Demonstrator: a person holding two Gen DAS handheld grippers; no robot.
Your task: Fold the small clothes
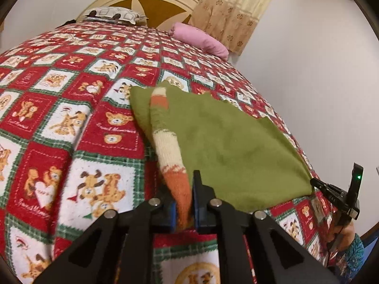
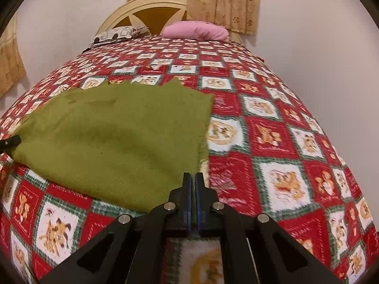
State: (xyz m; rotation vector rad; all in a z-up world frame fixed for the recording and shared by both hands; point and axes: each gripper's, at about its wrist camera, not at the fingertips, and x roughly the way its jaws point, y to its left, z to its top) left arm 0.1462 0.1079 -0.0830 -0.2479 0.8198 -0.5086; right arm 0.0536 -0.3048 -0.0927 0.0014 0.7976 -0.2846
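A small green garment (image 1: 236, 146) lies spread on the bed, with a cream-and-orange striped band (image 1: 165, 146) along its left side. My left gripper (image 1: 186, 189) is shut on the orange end of that band at the near left corner. In the right wrist view the same garment (image 2: 113, 142) lies to the left, and my right gripper (image 2: 193, 177) is shut on its near right corner, with green cloth pinched between the blue pads. The right gripper (image 1: 317, 183) also shows at the garment's far corner in the left wrist view. The left gripper's tip (image 2: 11, 140) shows at the left edge of the right wrist view.
The bed is covered by a red, green and white patchwork blanket (image 2: 272, 142) with bear pictures. At its head lie a patterned pillow (image 2: 118, 34) and a pink pillow (image 2: 196, 30) against a cream headboard (image 2: 146, 7). Curtains (image 2: 225, 2) hang behind. White walls flank the bed.
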